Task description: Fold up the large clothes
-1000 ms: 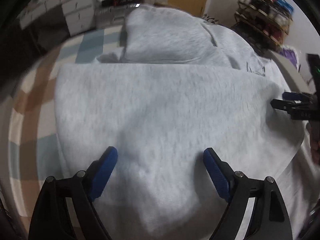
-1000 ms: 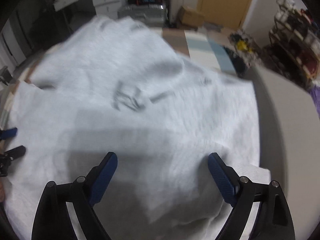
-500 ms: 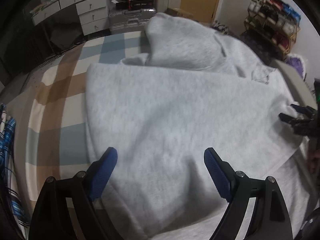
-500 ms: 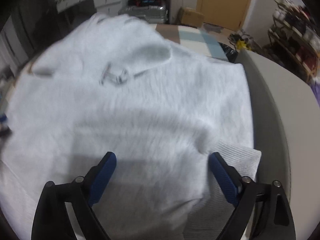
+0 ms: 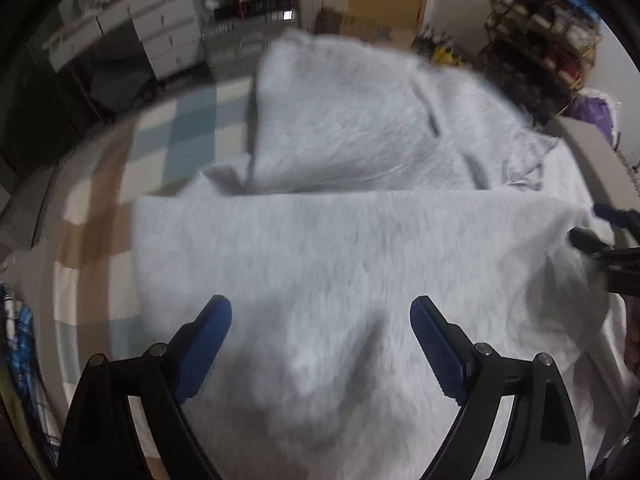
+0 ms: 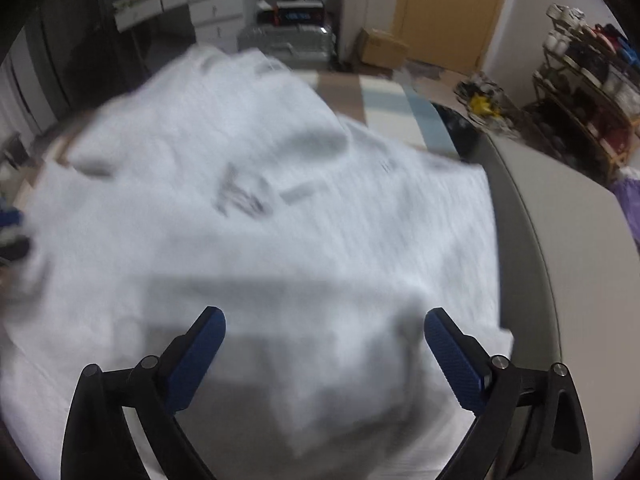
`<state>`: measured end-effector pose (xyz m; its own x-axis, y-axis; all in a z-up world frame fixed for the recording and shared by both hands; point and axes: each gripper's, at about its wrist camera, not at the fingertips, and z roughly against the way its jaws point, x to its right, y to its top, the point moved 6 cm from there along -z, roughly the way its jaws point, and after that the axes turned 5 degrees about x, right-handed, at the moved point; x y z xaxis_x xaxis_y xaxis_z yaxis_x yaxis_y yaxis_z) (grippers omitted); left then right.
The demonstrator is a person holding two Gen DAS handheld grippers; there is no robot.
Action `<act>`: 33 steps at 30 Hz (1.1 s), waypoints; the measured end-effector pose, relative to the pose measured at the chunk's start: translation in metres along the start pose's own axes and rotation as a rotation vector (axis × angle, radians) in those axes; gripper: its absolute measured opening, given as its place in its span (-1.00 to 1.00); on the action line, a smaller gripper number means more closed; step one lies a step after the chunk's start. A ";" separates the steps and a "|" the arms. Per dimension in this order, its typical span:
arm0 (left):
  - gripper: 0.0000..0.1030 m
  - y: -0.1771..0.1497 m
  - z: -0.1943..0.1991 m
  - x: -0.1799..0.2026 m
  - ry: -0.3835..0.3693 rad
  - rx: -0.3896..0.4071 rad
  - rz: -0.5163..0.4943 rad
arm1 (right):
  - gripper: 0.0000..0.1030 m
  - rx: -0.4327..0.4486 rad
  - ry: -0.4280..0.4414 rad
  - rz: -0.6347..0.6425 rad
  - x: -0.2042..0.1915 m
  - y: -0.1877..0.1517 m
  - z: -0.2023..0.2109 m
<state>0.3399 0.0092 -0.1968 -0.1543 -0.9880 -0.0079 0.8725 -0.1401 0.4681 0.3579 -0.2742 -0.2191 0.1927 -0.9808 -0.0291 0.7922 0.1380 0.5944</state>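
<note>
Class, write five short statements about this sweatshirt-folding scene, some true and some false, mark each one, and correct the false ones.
1. The sweatshirt is light grey. True.
2. The left gripper is clamped on the sweatshirt. False: its jaws stand open over the cloth, gripping nothing.
3. The sweatshirt lies on a checked cover. True.
4. The right gripper holds a folded towel. False: its jaws have just been opening and stand wide with nothing held; only the sweatshirt lies below.
5. The door behind is blue. False: it is yellowish.
</note>
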 end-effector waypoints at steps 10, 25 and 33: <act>0.93 -0.021 -0.014 -0.004 -0.045 0.048 0.066 | 0.94 -0.066 0.048 -0.083 -0.003 -0.011 -0.049; 0.98 -0.032 -0.020 -0.008 -0.007 0.081 0.046 | 0.95 0.047 0.136 -0.090 -0.035 -0.060 -0.032; 0.98 -0.012 0.052 -0.017 0.026 0.288 0.073 | 1.00 0.556 0.323 -0.151 -0.064 0.017 0.088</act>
<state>0.3077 0.0306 -0.1564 -0.0812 -0.9966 0.0142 0.7127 -0.0481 0.6998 0.3083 -0.2215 -0.1365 0.3360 -0.8812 -0.3326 0.4233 -0.1742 0.8891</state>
